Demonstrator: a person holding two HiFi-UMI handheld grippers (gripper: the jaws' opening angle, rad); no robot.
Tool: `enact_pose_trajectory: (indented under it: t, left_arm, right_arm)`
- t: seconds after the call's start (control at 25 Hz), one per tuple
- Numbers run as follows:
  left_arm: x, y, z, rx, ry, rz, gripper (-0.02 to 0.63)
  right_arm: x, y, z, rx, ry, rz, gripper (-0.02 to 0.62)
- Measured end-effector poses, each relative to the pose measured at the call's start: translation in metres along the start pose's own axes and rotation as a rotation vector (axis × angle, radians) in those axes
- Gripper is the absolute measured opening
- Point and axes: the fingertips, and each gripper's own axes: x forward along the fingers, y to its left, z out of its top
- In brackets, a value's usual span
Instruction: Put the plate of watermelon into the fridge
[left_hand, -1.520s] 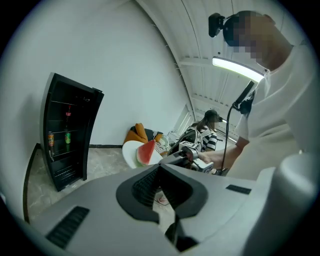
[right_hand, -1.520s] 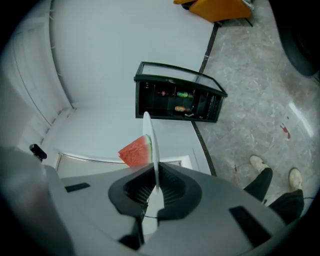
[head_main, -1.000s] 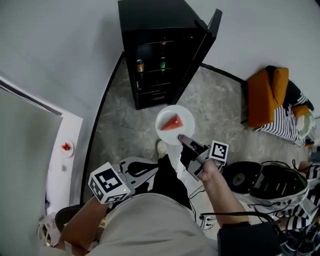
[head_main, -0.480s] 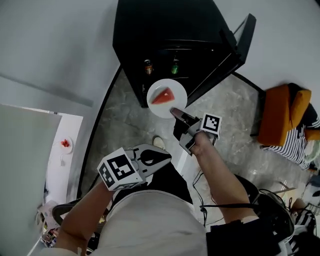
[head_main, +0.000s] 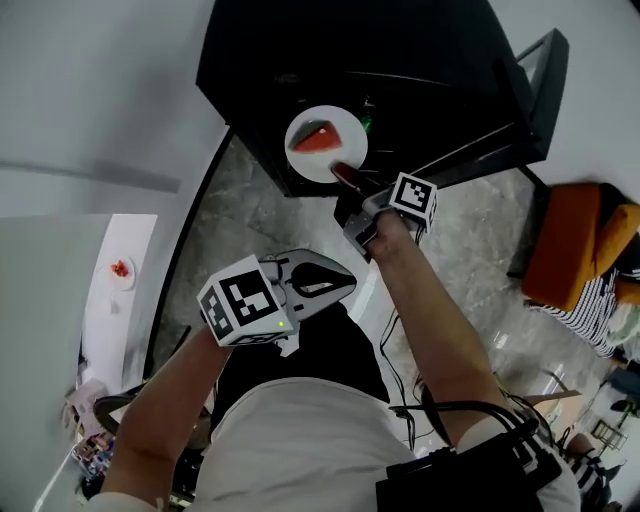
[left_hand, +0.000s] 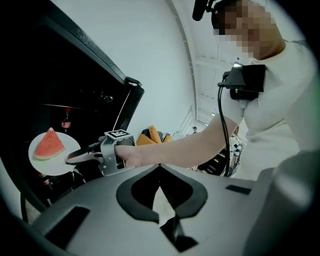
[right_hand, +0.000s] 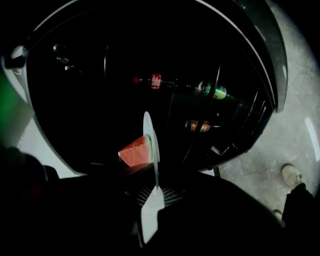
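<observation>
Here, seen from above, a person stands on a grey stone floor (head_main: 262, 225) before a black fridge (head_main: 400, 60) whose door (head_main: 535, 90) stands open to the right. The right gripper (head_main: 343, 176) reaches forward at arm's length, its fingers clamped on the near rim of a white plate (head_main: 346, 150). The plate is held level in the air just at the fridge's dark open front; whether it has crossed inside cannot be told. One red wedge of watermelon (head_main: 315, 138) lies on the plate, green rind toward the far side. The right gripper view shows the plate edge-on, gripped between the fingers, with the fridge interior behind it, where a green can (right_hand: 215, 91) and a brown can (right_hand: 199, 125) lie on door-side racks. The left gripper (head_main: 345, 279) hangs lower and nearer the body, well apart from the plate, its fingers together with nothing between them. An orange cushion (head_main: 570, 245) lies on the floor at the right.
</observation>
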Motion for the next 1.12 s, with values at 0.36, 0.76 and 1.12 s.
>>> enact_pose_trajectory:
  t: [0.36, 0.76, 1.12]
  left_arm:
    - [0.017, 0.045, -0.007, -0.008, 0.004, -0.018, 0.011]
    - [0.023, 0.074, -0.005, -0.024, 0.004, -0.021, 0.011]
    - [0.021, 0.086, -0.004, -0.053, -0.009, -0.026, 0.011]
  right_arm:
    - [0.043, -0.027, 0.045, 0.020, -0.048, -0.027, 0.024]
    - [0.079, -0.041, 0.082, 0.024, -0.073, -0.048, 0.025]
    - [0.094, -0.054, 0.096, 0.033, -0.073, -0.118, 0.032]
